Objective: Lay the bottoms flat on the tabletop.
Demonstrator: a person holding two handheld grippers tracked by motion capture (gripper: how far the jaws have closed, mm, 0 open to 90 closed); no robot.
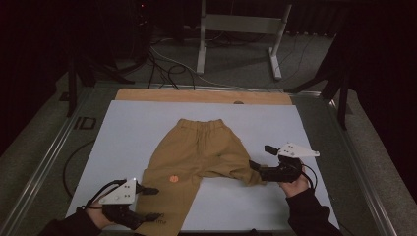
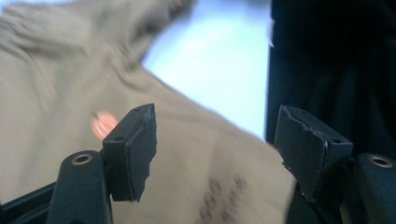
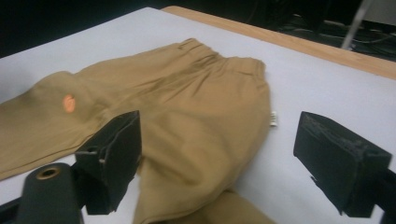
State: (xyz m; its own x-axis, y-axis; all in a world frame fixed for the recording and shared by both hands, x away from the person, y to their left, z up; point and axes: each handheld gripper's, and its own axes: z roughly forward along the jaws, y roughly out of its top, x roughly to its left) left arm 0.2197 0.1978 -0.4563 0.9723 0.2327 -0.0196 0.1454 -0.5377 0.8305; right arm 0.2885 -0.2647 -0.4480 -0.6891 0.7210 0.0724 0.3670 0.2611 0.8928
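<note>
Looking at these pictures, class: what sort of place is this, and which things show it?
Probably a recording lab or workshop: a white work mat on a metal-framed table, loose cables on the floor, and a bare metal stand behind.

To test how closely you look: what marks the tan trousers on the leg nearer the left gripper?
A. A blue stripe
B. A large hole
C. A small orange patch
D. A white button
C: a small orange patch sits on the trousers, on the leg running toward the left gripper; it also shows in both gripper views.
</note>
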